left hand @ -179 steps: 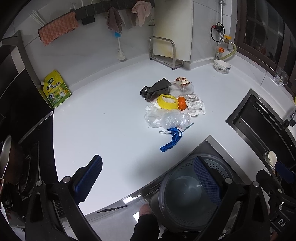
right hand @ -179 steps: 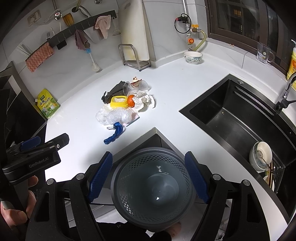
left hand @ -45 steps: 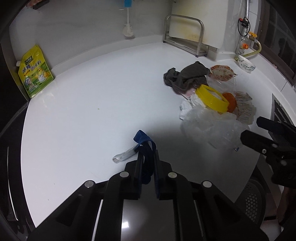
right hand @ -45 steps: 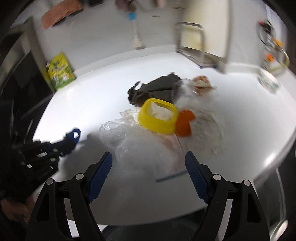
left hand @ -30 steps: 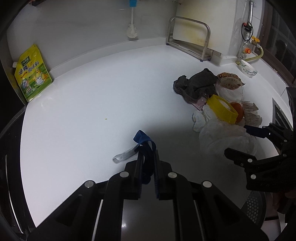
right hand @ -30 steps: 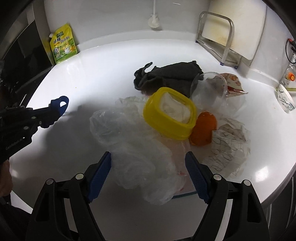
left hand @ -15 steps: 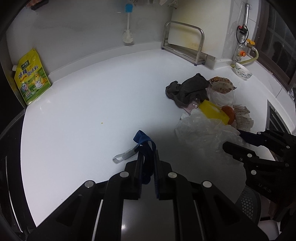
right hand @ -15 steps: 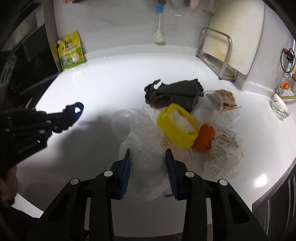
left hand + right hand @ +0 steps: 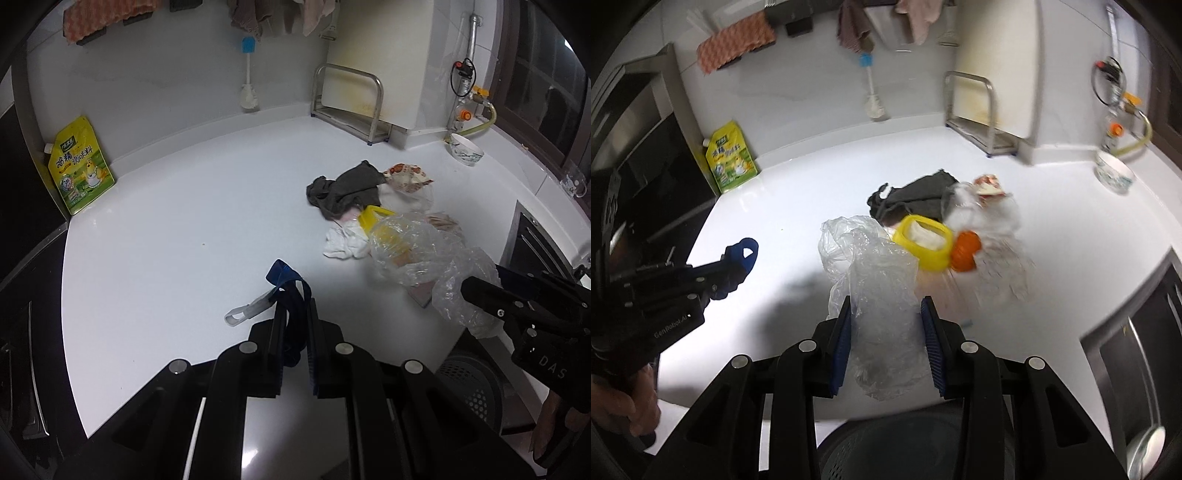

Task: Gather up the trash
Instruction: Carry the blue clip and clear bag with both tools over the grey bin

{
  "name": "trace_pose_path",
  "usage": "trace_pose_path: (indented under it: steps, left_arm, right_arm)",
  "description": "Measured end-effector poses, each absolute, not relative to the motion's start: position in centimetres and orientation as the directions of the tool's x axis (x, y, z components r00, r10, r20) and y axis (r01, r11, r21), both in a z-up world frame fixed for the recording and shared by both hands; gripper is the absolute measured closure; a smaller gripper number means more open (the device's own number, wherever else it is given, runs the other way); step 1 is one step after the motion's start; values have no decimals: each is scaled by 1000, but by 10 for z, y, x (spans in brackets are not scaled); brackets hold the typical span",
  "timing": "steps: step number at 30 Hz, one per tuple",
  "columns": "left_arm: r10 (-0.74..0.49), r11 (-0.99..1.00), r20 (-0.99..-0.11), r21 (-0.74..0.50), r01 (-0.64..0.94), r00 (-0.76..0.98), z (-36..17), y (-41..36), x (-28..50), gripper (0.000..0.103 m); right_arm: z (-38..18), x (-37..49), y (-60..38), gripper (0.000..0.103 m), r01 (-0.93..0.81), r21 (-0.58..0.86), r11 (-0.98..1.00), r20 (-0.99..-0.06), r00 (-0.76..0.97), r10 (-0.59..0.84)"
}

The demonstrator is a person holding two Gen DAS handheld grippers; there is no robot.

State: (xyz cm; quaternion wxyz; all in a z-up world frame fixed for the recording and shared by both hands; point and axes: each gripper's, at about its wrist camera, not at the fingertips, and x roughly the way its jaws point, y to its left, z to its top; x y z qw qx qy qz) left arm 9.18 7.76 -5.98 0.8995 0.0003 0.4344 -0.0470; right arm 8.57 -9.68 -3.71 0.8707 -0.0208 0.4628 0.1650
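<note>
Trash lifted off the counter (image 9: 184,229).
Right gripper (image 9: 888,332) pinched limp, light, slippery plastic bag (image 9: 882,291); left gripper (image 9: 293,332) clamped blue strap (image 9: 291,295); bin (image 9: 905,446) at 6 o'clock.

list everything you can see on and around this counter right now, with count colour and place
clear plastic bag: 1, transparent, held between the right jaws, lifted above the counter edge
blue strap: 1, blue with a grey tab, pinched in the left jaws
yellow container: 1, yellow, in the trash pile mid-counter
orange piece: 1, orange, touching the container's right side
dark cloth: 1, grey-brown, back of the pile
crumpled paper: 1, white, left front of the pile
printed wrapper: 1, red-brown and cream, right of the cloth
seasoning pouch: 1, yellow-green, leaning at the left wall
brush: 1, white with blue handle, back wall
bowl: 1, white patterned, far right corner
metal rack: 1, steel, back
bin: 1, grey mesh, below the counter edge
left gripper: 1, black, shut
right gripper: 1, black, closed on the bag
</note>
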Motion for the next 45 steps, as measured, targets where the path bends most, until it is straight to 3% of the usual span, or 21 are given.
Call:
trace_pose_path:
  steps: [10, 26, 45]
  left_arm:
    - [-117, 989, -795, -36, 146, 596, -60, 33, 41, 92]
    - [-191, 956, -842, -42, 291, 505, -93, -39, -17, 92]
    - [-177, 935, -917, -43, 353, 358, -163, -68, -18, 92]
  right_arm:
    - [-25, 18, -148, 68, -163, 115, 980, -828, 529, 185]
    - [-53, -77, -206, 68, -10, 111, 994, -879, 466, 103]
    - [-123, -85, -218, 68, 58, 134, 989, -937, 331, 107]
